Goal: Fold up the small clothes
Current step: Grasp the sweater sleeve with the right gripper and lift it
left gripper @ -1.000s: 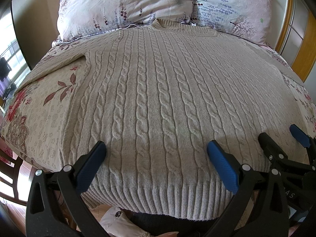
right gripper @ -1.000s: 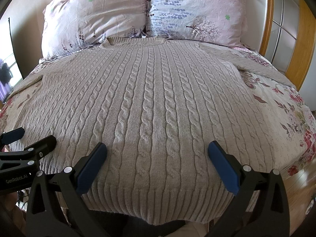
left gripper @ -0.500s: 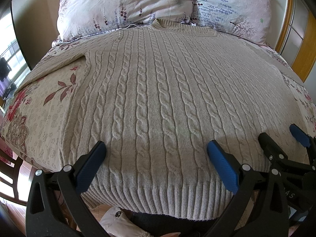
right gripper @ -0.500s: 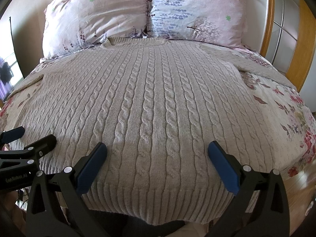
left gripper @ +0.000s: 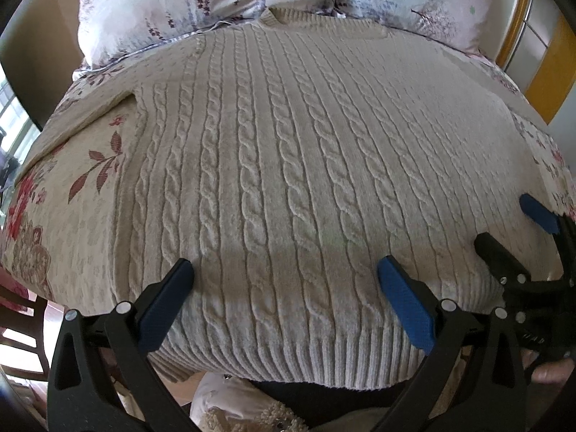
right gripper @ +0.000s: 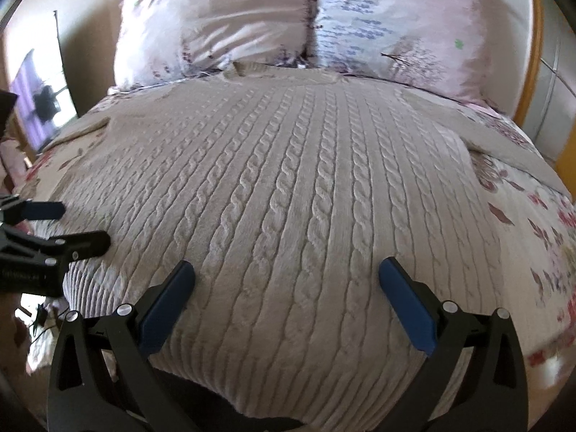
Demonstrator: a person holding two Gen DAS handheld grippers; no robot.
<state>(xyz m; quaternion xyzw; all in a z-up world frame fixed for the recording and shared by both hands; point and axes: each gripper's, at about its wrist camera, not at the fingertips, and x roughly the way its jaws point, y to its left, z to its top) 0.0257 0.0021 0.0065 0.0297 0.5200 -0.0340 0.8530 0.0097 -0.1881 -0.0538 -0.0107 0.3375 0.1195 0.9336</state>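
A beige cable-knit sweater (left gripper: 288, 165) lies flat on the bed, collar toward the pillows and ribbed hem (left gripper: 295, 356) at the near edge. My left gripper (left gripper: 284, 273) is open over the hem, nothing between its blue pads. In the right wrist view the same sweater (right gripper: 295, 194) fills the frame, and my right gripper (right gripper: 286, 275) hovers open just above its lower part. The right gripper (left gripper: 511, 230) also shows at the far right of the left wrist view, and the left gripper (right gripper: 72, 225) at the left edge of the right wrist view. Both sleeves spread outward.
Two floral pillows (right gripper: 309, 25) lean on the headboard behind the collar. A floral bedspread (left gripper: 61, 194) shows on both sides of the sweater. A wooden bed frame (right gripper: 536, 54) runs along the right. A chair (left gripper: 21, 327) stands low on the left.
Both grippers have dropped lower and nearer to the sweater, so the cloth looks larger. The right wrist view has tipped up and blurred with motion. Both stay open.
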